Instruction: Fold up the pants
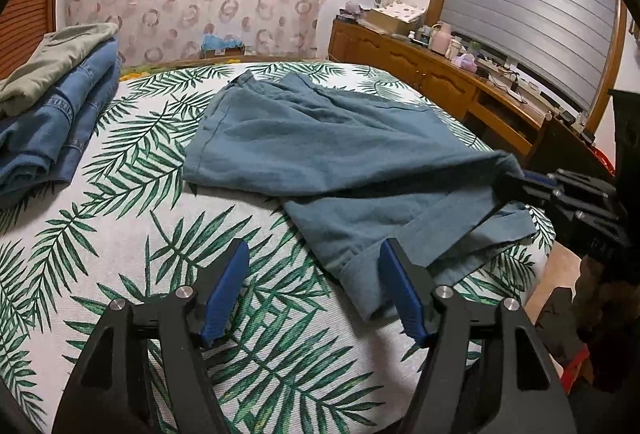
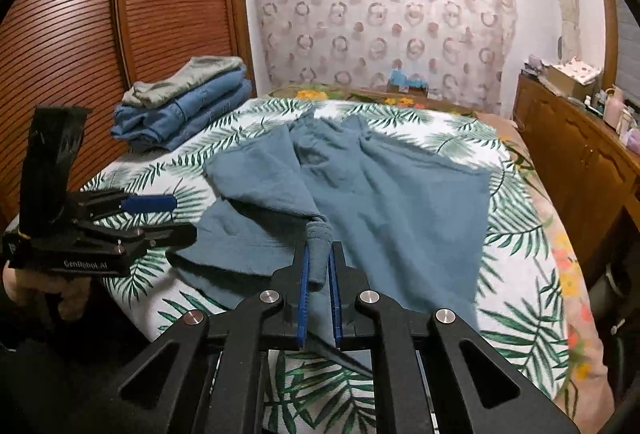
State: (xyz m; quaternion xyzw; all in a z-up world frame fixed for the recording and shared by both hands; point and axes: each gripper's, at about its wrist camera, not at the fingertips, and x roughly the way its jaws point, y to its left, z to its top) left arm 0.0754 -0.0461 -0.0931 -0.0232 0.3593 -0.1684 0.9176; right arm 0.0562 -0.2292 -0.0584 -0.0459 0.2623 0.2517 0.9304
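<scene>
Teal pants (image 1: 320, 137) lie spread over the middle of the bed (image 1: 132, 234), on a palm-leaf cover. One end of the garment reaches toward the far edge of the bed; the other end, with a turned-up hem, lies close to the near edge and near the right-hand corner.

Right gripper (image 2: 319, 258): fingers clenched on a bunched corner of the pants, the cloth pinched into a small roll between the blue pads. The fabric rises from the bed to this grip in a tented fold, so one layer is lifted off the layer beneath.

Left gripper (image 1: 314, 254): fingers released, wide apart, holding nothing. It hovers over the near edge of the bed, its right finger just beside the hemmed end.

Stack of folded clothes (image 2: 184, 105), denim with a grey-green piece on top, at the far left corner of the bed, well apart from the pants.

Handling, as judged: cloth looks light, thin, soft and limp, with a crinkled weave. It will sag and drape from any single hold and crease wherever it is dropped. Not fragile, not slippery against the pads. One grip pulls it into a cone, so two holds are wanted. Best places: hem corners and side seams, where the doubled fabric gives the pads more to bite. The near hem by the left fingers looks the obvious second hold.
</scene>
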